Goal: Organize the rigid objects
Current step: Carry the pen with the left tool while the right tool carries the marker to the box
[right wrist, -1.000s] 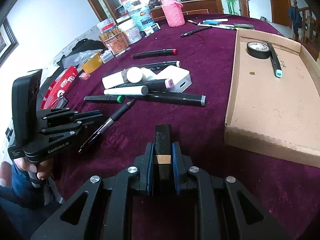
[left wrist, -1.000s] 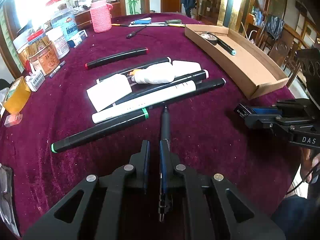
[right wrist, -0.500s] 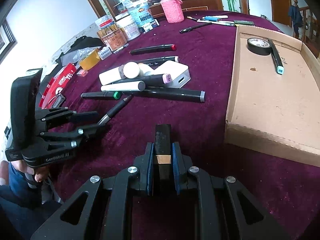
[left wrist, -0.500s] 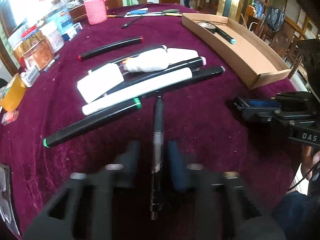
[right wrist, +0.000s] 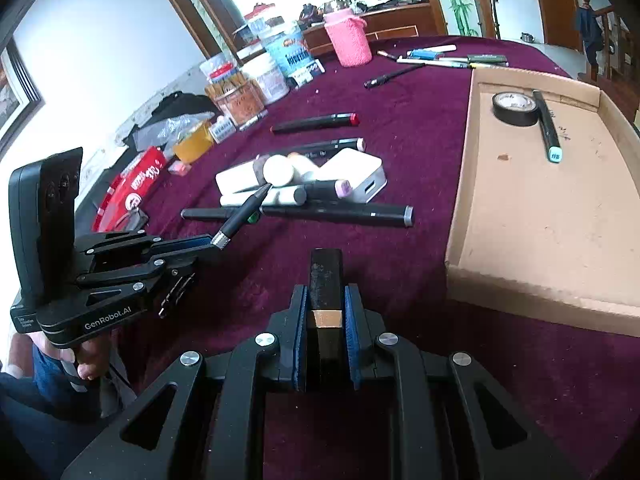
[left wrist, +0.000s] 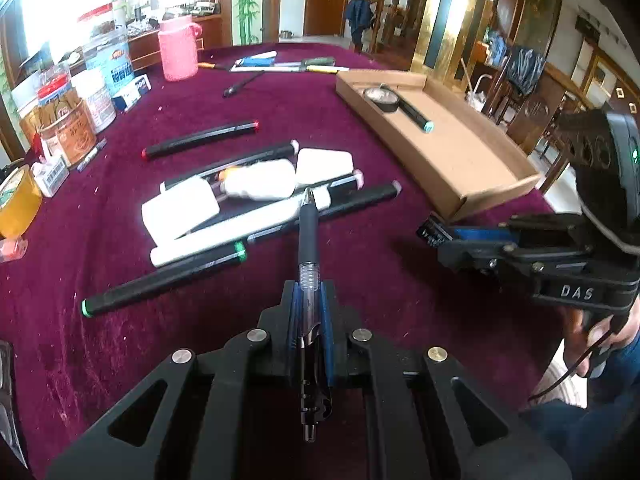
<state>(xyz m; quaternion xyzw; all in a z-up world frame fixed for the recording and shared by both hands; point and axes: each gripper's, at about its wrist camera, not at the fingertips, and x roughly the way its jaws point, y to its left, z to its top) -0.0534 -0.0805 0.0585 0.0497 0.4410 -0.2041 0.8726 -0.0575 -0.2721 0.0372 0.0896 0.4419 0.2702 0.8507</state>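
My left gripper is shut on a black gel pen and holds it above the maroon tablecloth, tip pointing at the pile of markers. It also shows in the right wrist view with the pen. My right gripper is shut on a black rectangular bar with a gold band, near the front left corner of the cardboard tray. The tray holds a roll of black tape and a teal-tipped marker.
Markers, two white power banks and a white bottle lie mid-table. Jars, a pink cup and yellow tape stand along the left and far edge. More pens lie at the far side.
My left gripper opened around the gel pen lying on the cloth, shut on it and lifted it. My right gripper kept hold of the black bar and barely moved.
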